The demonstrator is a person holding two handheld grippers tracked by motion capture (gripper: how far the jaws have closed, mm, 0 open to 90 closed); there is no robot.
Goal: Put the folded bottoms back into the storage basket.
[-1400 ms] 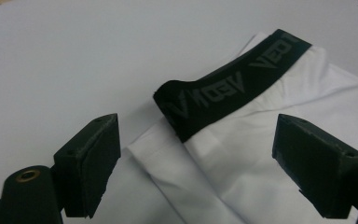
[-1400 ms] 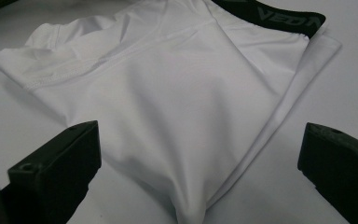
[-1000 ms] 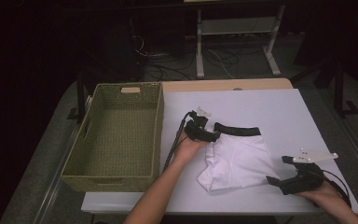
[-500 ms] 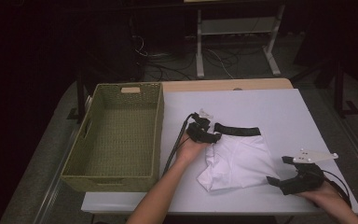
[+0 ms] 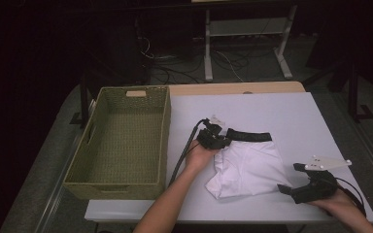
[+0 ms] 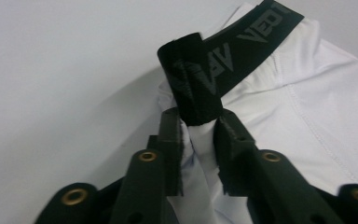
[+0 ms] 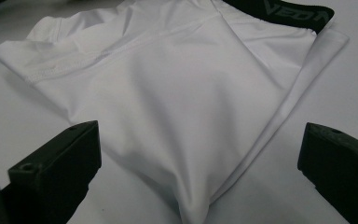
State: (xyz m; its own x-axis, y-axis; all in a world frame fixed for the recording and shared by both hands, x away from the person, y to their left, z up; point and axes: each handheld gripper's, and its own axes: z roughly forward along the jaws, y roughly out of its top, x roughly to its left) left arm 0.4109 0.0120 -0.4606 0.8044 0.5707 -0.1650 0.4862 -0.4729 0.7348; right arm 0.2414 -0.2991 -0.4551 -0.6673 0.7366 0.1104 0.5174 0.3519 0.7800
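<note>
- Since the earlier frames the left gripper has just been closing its jaws; they now pinch the folded end of the black waistband and the white cloth beneath it. Otherwise the scene lies as before.
- White underwear: lies folded on the white table, right of centre, with its waistband along the far edge and one corner pointing toward the near edge.
- Right gripper: rests near the table's near right corner, just beside the garment's right edge; its jaws stand wide apart and hold nothing, and the garment's near corner lies between them in the right gripper view.
- Woven basket: stands at the table's left side, well apart from the garment; the left forearm and the gripper's cable lie between the two.
- Beyond the table, a metal frame and floor cables show in the dark background.
</note>
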